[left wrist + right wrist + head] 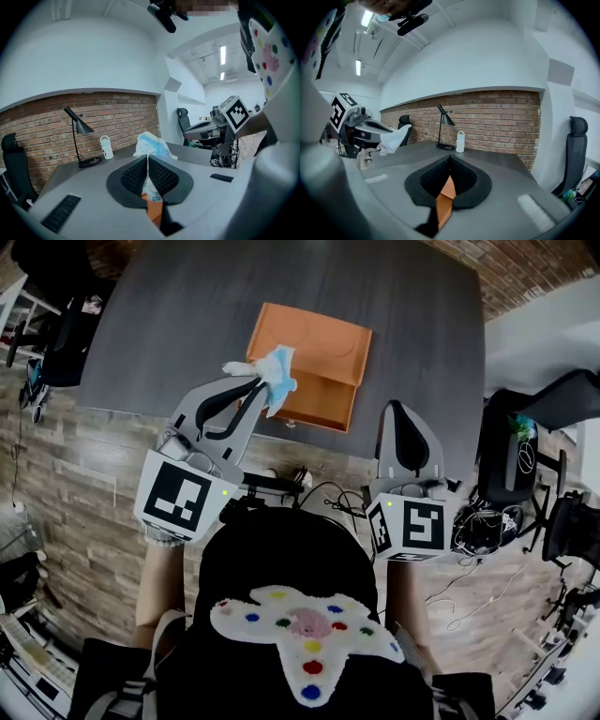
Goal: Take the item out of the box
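An open orange box [309, 357] lies on the dark table [169, 315]. My left gripper [255, 382] hangs over the box's near left corner, shut on a crumpled white and blue packet [275, 374]. In the left gripper view the packet [152, 145] sticks up past the closed pads, and the orange box [154, 212] shows below them. My right gripper [395, 409] is at the table's near edge, right of the box, shut and empty. In the right gripper view its jaws [449, 159] meet, with the box [446, 197] beyond them and the packet [393, 138] at the left.
A black desk lamp [444, 119] and a white bottle [460, 141] stand at the table's far end by the brick wall. Office chairs [548, 409] stand around the table. Cables [314, 486] lie on the wooden floor under the near edge.
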Tool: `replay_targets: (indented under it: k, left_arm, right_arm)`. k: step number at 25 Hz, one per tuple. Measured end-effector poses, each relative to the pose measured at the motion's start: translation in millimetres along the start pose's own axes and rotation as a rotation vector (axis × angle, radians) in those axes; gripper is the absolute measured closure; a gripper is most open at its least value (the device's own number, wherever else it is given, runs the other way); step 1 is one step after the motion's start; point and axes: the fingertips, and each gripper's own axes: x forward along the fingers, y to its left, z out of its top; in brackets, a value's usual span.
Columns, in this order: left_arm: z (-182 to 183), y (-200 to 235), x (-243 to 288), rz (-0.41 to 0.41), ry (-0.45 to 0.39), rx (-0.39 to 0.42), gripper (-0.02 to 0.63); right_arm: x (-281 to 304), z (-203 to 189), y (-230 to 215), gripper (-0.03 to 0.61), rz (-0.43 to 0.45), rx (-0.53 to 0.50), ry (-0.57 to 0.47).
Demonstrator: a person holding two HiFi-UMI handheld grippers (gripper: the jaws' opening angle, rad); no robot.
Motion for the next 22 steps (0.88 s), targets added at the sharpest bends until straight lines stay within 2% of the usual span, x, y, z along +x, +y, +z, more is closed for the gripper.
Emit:
replay_targets:
  k: [22]
  left_arm:
    - [-4.0, -8.0, -1.4, -0.028, 0.005, 0.012, 0.603]
  right_arm:
    - [-2.1, -3.8, 8.5, 0.569, 0.005, -0.039, 0.019]
